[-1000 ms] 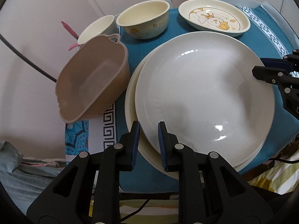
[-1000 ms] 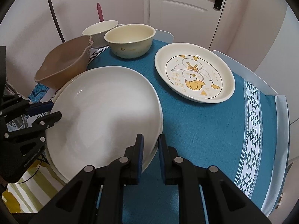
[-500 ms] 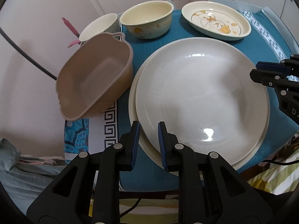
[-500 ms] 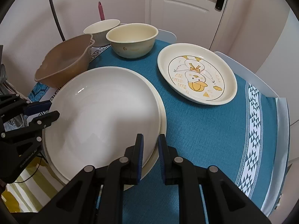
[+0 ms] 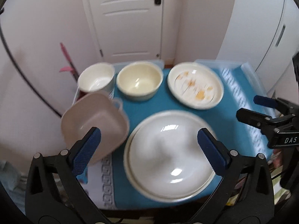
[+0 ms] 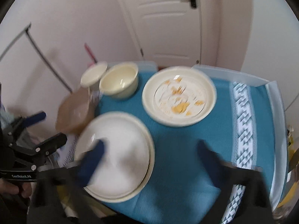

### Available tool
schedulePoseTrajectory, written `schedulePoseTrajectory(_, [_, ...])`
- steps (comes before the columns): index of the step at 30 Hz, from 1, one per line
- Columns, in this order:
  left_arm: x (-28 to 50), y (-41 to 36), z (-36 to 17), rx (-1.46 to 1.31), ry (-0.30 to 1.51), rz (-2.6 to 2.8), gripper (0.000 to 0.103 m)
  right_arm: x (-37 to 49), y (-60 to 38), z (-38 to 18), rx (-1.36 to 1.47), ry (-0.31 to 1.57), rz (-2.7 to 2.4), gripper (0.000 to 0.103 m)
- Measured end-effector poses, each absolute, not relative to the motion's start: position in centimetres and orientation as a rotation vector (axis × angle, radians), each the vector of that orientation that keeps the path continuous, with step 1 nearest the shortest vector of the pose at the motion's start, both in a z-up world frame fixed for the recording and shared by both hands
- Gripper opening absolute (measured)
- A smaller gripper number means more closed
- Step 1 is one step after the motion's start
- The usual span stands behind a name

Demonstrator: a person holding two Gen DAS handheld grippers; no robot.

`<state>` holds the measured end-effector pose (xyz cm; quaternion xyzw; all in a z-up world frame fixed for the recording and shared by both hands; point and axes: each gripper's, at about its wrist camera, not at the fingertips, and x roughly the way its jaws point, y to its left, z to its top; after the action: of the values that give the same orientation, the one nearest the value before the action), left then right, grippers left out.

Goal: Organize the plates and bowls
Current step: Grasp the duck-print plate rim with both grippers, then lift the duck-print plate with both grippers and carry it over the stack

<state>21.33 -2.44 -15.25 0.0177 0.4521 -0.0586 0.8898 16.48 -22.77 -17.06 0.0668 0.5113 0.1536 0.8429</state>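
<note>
A big white plate (image 5: 168, 153) lies stacked on a cream plate (image 5: 129, 160) at the near side of the table. My left gripper (image 5: 148, 132) hangs above it, its jaws opening wide with nothing between them. My right gripper (image 6: 151, 144) is blurred over the same white plate (image 6: 115, 155), its jaws also opening on nothing. Behind stand a duck-pattern plate (image 5: 195, 85), a cream bowl (image 5: 139, 80) and a white bowl (image 5: 96, 79). A tan plastic basin (image 5: 93, 123) leans at the left edge. Each gripper shows in the other's view: right gripper (image 5: 249, 106), left gripper (image 6: 53, 127).
A blue patterned cloth (image 5: 149, 104) covers the small table. A white door (image 5: 129, 18) and walls stand close behind. A pink stick (image 5: 66, 56) and a black cable (image 5: 28, 85) are at the left. A hand (image 6: 24, 188) holds the left gripper.
Both grippers went from shut beside the plate rims to wide open. Both rose and tilted up, so the door came into view. The white plate stays on the cream plate.
</note>
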Motion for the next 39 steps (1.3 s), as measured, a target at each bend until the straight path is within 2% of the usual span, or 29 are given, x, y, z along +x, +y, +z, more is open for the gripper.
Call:
schedulePoseTrajectory(9, [27.9,-4.7,-16.0,-0.188,1.015,-0.211,0.103,22.9,-28.3,-13.4,0.051,1.093,0.281,0.103])
schedulePoseTrajectory(16, [32.6,-7.1,-21.3,-0.335,1.131,-0.115,0.102,30.2,-31.3,-20.7,0.083,1.269,0.459,0.103])
schedulePoseTrajectory(18, [33.7,-7.5,-22.9,-0.345,1.159,-0.081,0.098,31.5,-31.5,-22.6,0.069,1.299,0.510,0.101])
schedulePoseTrajectory(19, [34.3,-7.8,-23.6,-0.344,1.173,-0.061,0.095,32.2,-31.5,-23.5,0.057,1.313,0.534,0.097])
schedulePoseTrajectory(20, [34.6,-7.9,-24.0,-0.345,1.182,-0.050,0.088,33.0,-31.5,-24.8,0.051,1.333,0.570,0.094])
schedulePoseTrajectory(21, [35.1,-8.0,-24.6,-0.347,1.196,-0.037,0.081,33.5,-31.4,-25.6,0.051,1.348,0.602,0.086])
schedulePoseTrajectory(22, [35.5,-8.2,-25.4,-0.352,1.211,-0.022,0.079,33.8,-31.3,-26.2,0.051,1.359,0.624,0.077])
schedulePoseTrajectory(27, [36.5,-8.7,-27.6,-0.343,1.249,0.015,0.055,34.9,-30.0,-29.3,0.020,1.394,0.742,0.057])
schedulePoseTrajectory(30, [36.8,-8.8,-28.4,-0.346,1.259,0.027,0.050,35.2,-29.9,-30.0,0.022,1.390,0.785,0.049])
schedulePoseTrajectory(34, [36.8,-8.8,-28.8,-0.349,1.258,0.049,0.049,35.4,-30.1,-30.5,0.025,1.379,0.815,0.034])
schedulePoseTrajectory(35, [36.7,-8.7,-28.9,-0.351,1.260,0.049,0.048,35.4,-30.0,-30.5,0.025,1.374,0.819,0.032])
schedulePoseTrajectory(37, [36.6,-9.0,-29.0,-0.345,1.259,0.052,0.044,35.5,-30.1,-30.6,0.021,1.362,0.816,0.026])
schedulePoseTrajectory(39, [36.6,-8.9,-29.1,-0.348,1.260,0.040,0.019,35.6,-30.3,-30.8,0.026,1.358,0.807,0.021])
